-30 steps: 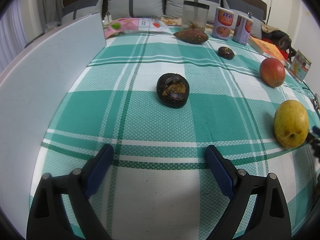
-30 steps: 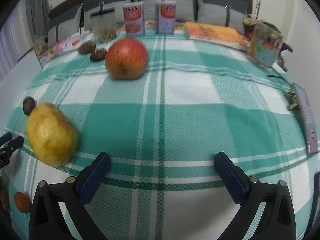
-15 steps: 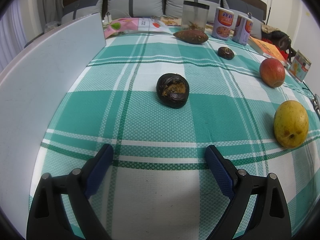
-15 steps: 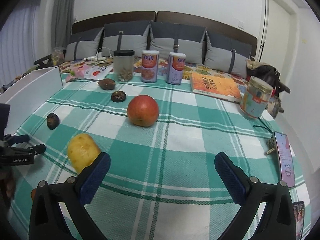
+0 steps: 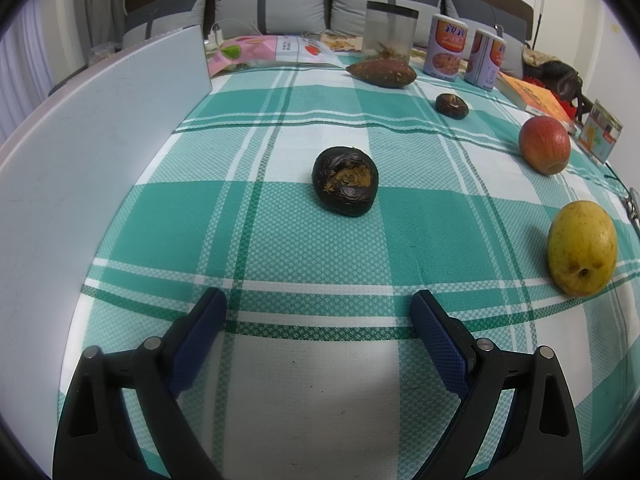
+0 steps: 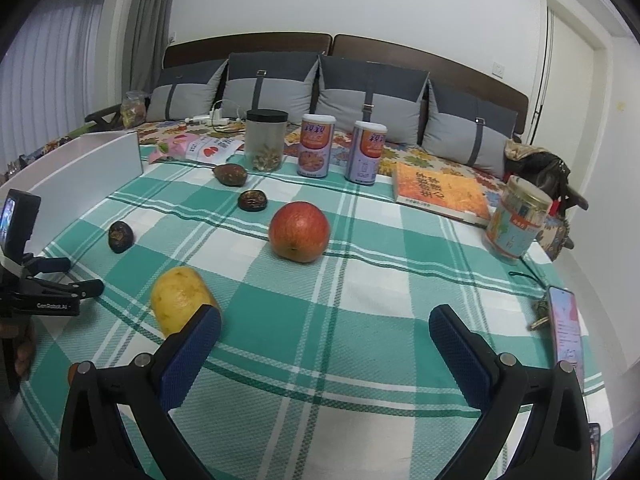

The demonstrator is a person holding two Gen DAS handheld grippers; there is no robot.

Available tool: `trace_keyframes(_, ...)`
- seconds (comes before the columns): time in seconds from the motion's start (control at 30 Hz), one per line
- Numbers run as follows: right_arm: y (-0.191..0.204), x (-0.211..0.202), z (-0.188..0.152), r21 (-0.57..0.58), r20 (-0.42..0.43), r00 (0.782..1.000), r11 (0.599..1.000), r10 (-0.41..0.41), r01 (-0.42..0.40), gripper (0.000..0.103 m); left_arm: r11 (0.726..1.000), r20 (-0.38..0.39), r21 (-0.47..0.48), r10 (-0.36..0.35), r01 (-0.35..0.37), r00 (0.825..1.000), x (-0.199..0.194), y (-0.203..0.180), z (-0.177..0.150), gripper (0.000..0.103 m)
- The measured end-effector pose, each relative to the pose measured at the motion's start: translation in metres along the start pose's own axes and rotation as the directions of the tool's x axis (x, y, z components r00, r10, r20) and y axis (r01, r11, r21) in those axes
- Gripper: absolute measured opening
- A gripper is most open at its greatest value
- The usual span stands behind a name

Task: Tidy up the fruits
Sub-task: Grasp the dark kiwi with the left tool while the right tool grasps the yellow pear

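Observation:
Fruits lie on a green plaid cloth. A dark wrinkled fruit [image 5: 345, 187] sits ahead of my open, empty left gripper [image 5: 319, 312]. A yellow pear [image 5: 581, 253] is at its right, a red apple [image 5: 544, 145] farther back, a smaller dark fruit [image 5: 451, 105] and a brown oblong fruit [image 5: 382, 73] beyond. My right gripper [image 6: 325, 328] is open and empty, raised above the cloth; the pear [image 6: 180, 300] is by its left finger, the apple [image 6: 299, 231] ahead. The left gripper [image 6: 60, 280] shows at the far left of the right wrist view.
A white bin wall [image 5: 80, 152] runs along the left. A jar [image 6: 266, 140], two cans [image 6: 316, 146], an orange book [image 6: 440, 192] and a labelled jar [image 6: 518, 216] stand at the back and right. A phone [image 6: 566, 328] and keys lie at the right edge.
My right gripper has risen and pulled back, so the view now takes in the whole table. The left gripper has not moved.

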State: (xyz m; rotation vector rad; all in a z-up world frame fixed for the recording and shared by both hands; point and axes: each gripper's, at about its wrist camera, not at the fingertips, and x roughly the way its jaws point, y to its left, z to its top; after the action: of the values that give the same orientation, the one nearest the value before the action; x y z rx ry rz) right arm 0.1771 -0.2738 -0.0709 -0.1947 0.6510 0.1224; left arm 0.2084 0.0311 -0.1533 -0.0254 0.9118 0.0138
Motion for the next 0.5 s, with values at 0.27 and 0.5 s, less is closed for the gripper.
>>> trace_keyframes(0.27, 0.012, 0.005, -0.003, -0.008, 0.041, 0.997, 0.997, 0.071, -0.071, 0.103, 1.0, 0.0, 0.0, -0.001, 0.001, 1.0, 0.0, 0.0, 0.0, 0.095)
trace_keyframes(0.5, -0.008, 0.003, 0.001, 0.044, 0.086, 0.995, 0.997, 0.055, -0.059, 0.103, 0.993, -0.009, -0.054, -0.105, 0.104, 0.994, -0.007, 0.01, 0.002, 0.095)
